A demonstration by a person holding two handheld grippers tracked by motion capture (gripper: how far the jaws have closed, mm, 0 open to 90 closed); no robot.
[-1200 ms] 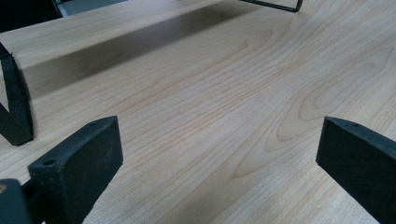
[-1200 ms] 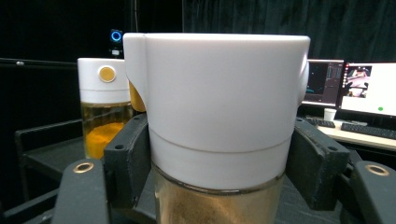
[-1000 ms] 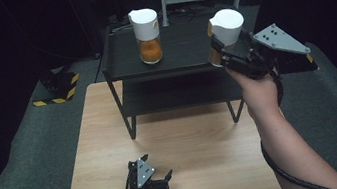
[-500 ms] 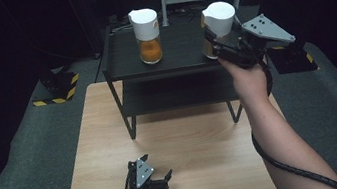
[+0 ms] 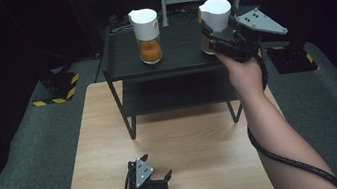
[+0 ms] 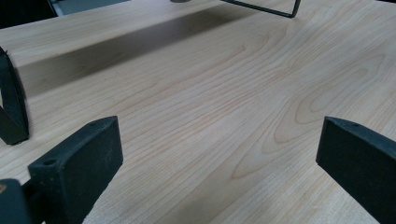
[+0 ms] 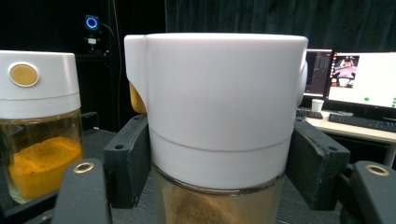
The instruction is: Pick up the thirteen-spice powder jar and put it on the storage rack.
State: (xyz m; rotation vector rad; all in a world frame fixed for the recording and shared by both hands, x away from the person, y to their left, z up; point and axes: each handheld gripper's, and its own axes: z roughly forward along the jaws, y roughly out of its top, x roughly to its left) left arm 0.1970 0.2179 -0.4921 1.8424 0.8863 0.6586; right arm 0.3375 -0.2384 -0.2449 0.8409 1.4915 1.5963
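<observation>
R gripper [image 5: 216,37] is clamped on a white-lidded glass jar [image 5: 215,21] w/ brownish powder inside, over the right end of the black shelf unit [image 5: 176,55]. In the right gripper view the two black pads squeeze the jar [image 7: 219,116] just at the lid's lower edge, where the white cap meets the glass — prob. the best spot, since the grip stays high enough to keep it upright & the lid can't slip through. Whether the jar's base touches the shelf top or hangs just above it, can't tell.

A second jar [image 5: 146,34] w/ orange powder stands on the same shelf top, well to the left; looks like the pair is being lined up there.

L gripper [image 5: 148,178] rests low on the wooden table [image 5: 208,169] near the front edge, jaws wide apart w/ nothing but bare wood between them [image 6: 210,140] — parked out of the way.

Vs. a sec ago: the held jar has shifted leftward & a bit inward over the shelf, closer to the orange one. L gripper hasn't moved. Grip unchanged.
</observation>
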